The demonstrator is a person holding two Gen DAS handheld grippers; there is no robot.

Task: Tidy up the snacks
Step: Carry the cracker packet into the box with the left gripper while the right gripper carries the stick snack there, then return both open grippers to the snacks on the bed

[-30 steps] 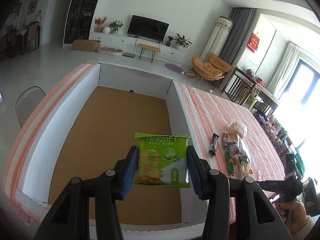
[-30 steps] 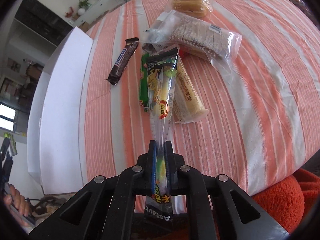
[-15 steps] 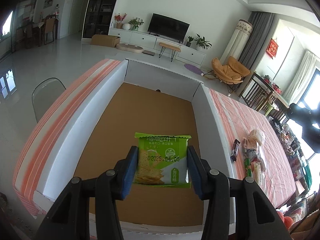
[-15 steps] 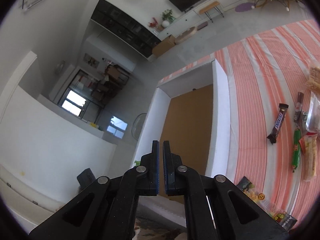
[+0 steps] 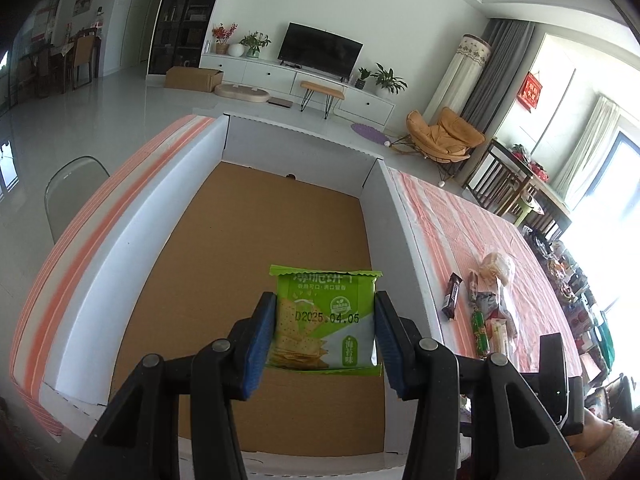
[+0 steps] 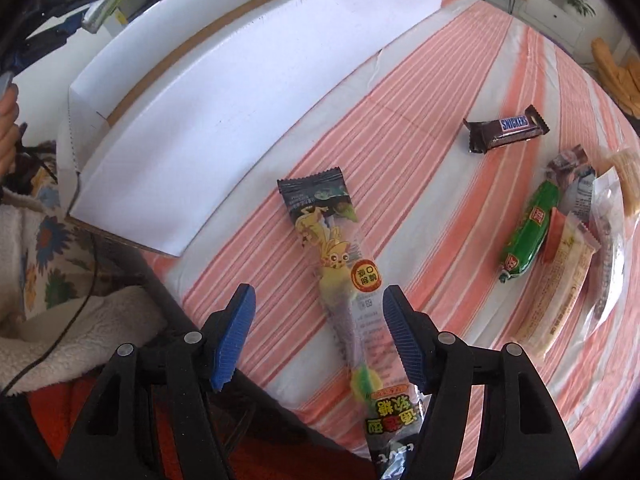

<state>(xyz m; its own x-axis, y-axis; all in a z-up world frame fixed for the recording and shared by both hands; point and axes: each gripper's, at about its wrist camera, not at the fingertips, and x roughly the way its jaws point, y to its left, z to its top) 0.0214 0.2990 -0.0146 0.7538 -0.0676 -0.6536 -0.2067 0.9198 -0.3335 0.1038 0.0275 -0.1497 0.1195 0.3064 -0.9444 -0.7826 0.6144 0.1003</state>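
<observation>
The left gripper (image 5: 325,340) is clamped on a green cracker packet (image 5: 325,322), blue pads pressing its two side edges; the packet hangs flat over the brown floor of the white-walled box (image 5: 168,220), toward the box's near right corner; the right gripper (image 6: 320,336) stands wide open, its pads apart on either side of a long candy packet (image 6: 340,276), which seems to lie on the striped tablecloth (image 6: 420,140) near the near edge, just beside the box's outer wall; whether either pad touches it I cannot tell; a Snickers bar (image 6: 506,128) and green sausage stick (image 6: 530,232) lie farther right.
</observation>
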